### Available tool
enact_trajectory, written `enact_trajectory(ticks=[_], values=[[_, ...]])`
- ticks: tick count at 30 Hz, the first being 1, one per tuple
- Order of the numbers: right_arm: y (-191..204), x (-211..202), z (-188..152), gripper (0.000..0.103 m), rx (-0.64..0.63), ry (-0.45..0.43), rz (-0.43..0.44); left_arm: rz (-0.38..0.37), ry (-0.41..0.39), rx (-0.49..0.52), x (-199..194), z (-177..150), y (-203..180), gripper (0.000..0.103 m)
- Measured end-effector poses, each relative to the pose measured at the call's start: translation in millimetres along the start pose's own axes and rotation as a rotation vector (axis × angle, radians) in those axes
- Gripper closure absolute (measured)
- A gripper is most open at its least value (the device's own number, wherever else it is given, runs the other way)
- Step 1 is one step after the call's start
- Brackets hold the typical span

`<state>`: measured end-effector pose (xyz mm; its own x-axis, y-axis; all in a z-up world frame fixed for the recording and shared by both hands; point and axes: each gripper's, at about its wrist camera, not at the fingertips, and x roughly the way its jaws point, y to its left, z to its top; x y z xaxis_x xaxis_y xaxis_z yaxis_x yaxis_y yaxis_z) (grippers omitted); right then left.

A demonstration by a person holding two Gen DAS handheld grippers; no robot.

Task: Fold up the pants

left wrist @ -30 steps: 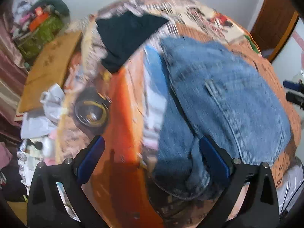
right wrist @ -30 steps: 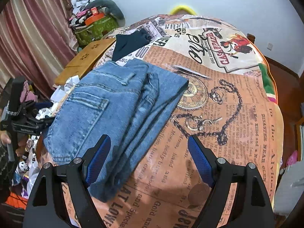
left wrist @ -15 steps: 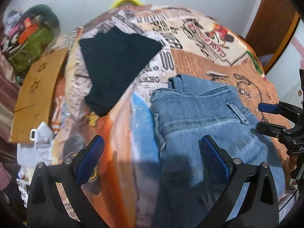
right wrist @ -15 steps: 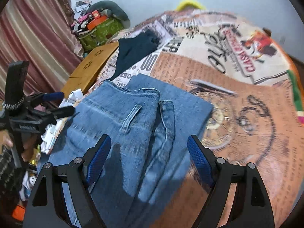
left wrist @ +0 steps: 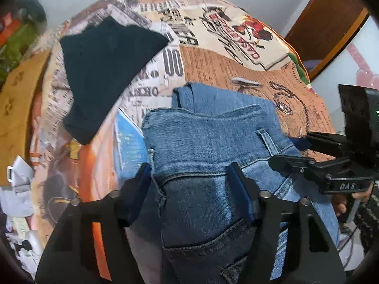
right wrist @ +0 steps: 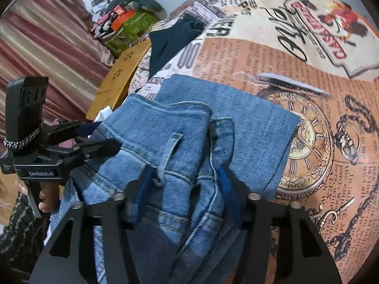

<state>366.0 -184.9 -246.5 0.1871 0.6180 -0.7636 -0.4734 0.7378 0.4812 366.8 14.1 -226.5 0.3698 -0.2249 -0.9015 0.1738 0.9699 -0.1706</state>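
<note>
On the printed bedspread, both grippers' fingers have just been closing onto the jeans waistband: left gripper, right gripper. Pinching only the top layer could spill the fold.

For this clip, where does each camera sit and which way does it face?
Left wrist: on the left gripper, looking steeply down its fingers at the folded blue denim jeans on a newspaper-print bedspread; the right gripper and its holding hand's fingers enter from the right.
Right wrist: on the right gripper, tilted down over the jeans' waistband; the left gripper and its hand show at left.
Shared: jeans, bedspread, a dark folded garment beyond, and each other's gripper. Both jaws have just been closing, denim between them.
</note>
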Motion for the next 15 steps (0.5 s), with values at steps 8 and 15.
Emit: enact_trajectory(ticks=[8,15], values=[[24,-32,-4,0.075,-0.113,-0.132,-0.053,0.055,-0.148,0.048,-49,12,-17,0.071],[39,-83,3,0.077,-0.175,-0.298,-0.082,0.086,-0.266,0.114,-78,34,-43,0.075]])
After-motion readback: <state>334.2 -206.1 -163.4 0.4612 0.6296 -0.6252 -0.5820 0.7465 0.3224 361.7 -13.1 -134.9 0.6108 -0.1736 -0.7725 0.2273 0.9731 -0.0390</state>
